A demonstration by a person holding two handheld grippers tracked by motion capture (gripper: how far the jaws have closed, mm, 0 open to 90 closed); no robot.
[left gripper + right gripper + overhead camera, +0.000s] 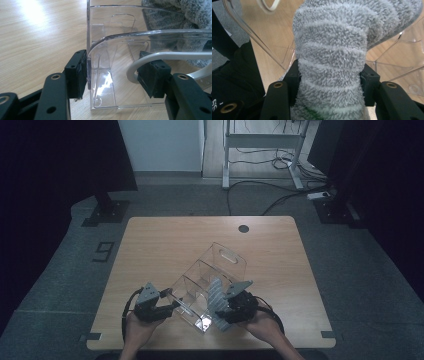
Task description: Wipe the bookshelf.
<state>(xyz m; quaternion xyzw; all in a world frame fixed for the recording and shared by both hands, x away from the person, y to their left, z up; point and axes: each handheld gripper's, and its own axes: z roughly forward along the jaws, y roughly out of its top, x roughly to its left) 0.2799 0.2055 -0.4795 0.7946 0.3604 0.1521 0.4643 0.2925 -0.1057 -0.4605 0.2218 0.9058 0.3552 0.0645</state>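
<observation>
A wooden table stands on grey floor, cables trailing behind it.

Fuzzy grey striped sock draped over clear compartmented organizer's edge.

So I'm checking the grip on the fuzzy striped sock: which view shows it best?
The right gripper view: the sock sits close up, pinched between the right tool's jaws. The high view shows it small, draped over the clear organizer. The left gripper view catches a corner of it behind the plastic.
</observation>
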